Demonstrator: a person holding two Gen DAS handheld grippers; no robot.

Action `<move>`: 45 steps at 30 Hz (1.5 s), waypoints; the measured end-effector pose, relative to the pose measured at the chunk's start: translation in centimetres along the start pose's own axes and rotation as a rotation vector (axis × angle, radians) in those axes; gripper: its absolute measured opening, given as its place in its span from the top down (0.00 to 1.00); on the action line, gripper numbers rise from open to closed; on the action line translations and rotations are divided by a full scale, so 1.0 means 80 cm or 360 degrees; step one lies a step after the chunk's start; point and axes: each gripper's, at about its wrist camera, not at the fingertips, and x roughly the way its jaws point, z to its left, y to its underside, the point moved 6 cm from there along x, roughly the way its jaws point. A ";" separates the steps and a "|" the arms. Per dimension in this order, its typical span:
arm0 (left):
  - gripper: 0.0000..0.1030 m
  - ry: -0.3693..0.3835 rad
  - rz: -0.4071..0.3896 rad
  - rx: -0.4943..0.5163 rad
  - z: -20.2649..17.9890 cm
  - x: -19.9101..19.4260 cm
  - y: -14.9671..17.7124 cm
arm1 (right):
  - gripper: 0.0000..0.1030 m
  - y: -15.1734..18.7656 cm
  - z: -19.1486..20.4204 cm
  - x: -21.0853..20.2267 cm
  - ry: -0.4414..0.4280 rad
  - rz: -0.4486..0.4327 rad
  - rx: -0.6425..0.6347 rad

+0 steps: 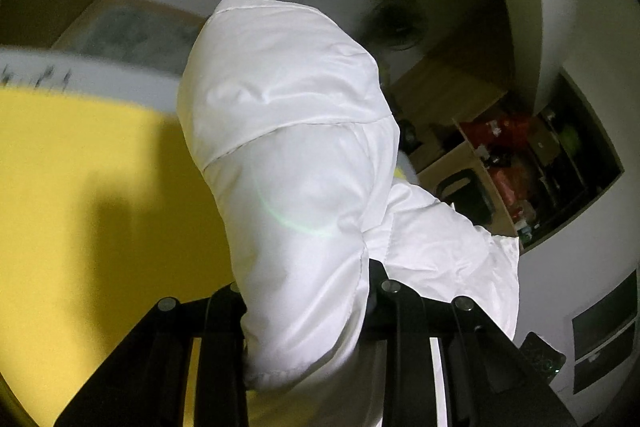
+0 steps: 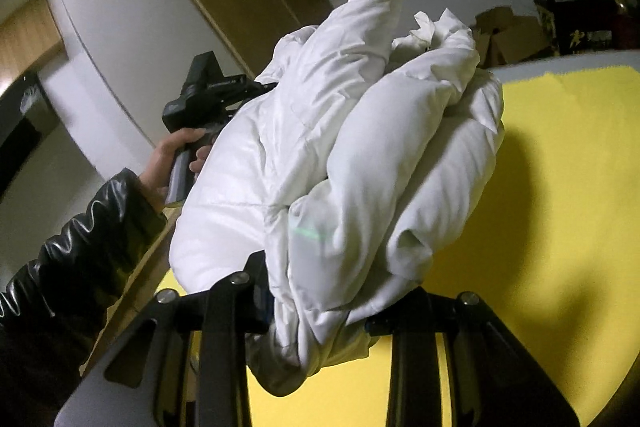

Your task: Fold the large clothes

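- Black fingers of the left tongs [image 1: 304, 301] fill the bottom of the left wrist view, drawn in on a fold of the white padded jacket [image 1: 288, 147]; their tips are buried in the cloth and cannot be seen.
- Right tongs [image 2: 316, 301] likewise pinch a thick bunch of the same jacket [image 2: 352, 155], with the pads hidden under the fabric.
- Held between both tongs, the jacket hangs bunched above the yellow tabletop [image 2: 560, 187], lifted clear of it as far as the views show; its lower hem is cut off by the frame edge.
- Most of the tabletop behind the jacket is hidden; a shadow falls across the yellow [image 1: 100, 207].
- From the right wrist view, the person's hand [image 2: 176, 163] grips the handle of the other tool, the sleeve [image 2: 80, 227] black and glossy; that tool's front end vanishes behind the jacket.
- Shelves [image 1: 532, 163] at the right hold red and dark items too blurred to identify.
- Dark box [image 2: 576, 23] at the far edge bears yellow marks, not readable.
- Small dark marks on the grey rim [image 1: 36, 77] are smeared by motion, unreadable.
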 end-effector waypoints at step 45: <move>0.00 -0.1292 -0.0924 0.0353 -0.159 -0.238 0.253 | 0.00 0.012 0.102 -0.148 0.0704 -0.0477 -0.0328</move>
